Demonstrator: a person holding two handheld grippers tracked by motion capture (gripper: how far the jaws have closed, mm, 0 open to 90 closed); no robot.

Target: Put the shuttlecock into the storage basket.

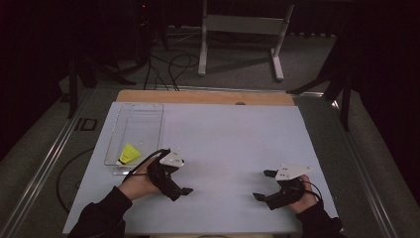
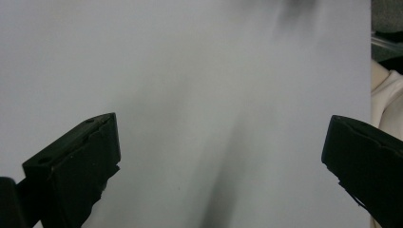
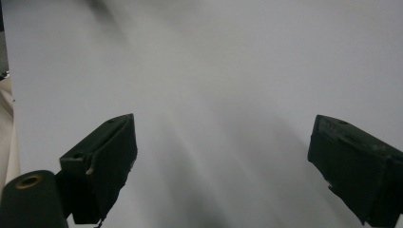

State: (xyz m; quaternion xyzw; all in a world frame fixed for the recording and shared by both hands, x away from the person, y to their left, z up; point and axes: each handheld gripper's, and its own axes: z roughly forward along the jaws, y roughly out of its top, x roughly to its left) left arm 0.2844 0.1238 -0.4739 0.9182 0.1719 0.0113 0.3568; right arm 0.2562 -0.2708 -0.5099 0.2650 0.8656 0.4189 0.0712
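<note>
**One yellow piece in one clear tray, two released grippers**

A single yellow piece [image 1: 129, 153], wedge-shaped with dark marks at its lower edge, lies in the near end of the one clear tray [image 1: 148, 106] at the table's [image 1: 233, 134] left side. The left gripper [image 1: 179, 184] hovers just beside that tray, jaws spread wide, grasping nothing. The right gripper [image 1: 264, 184] sits well apart, likewise released and empty.
</note>
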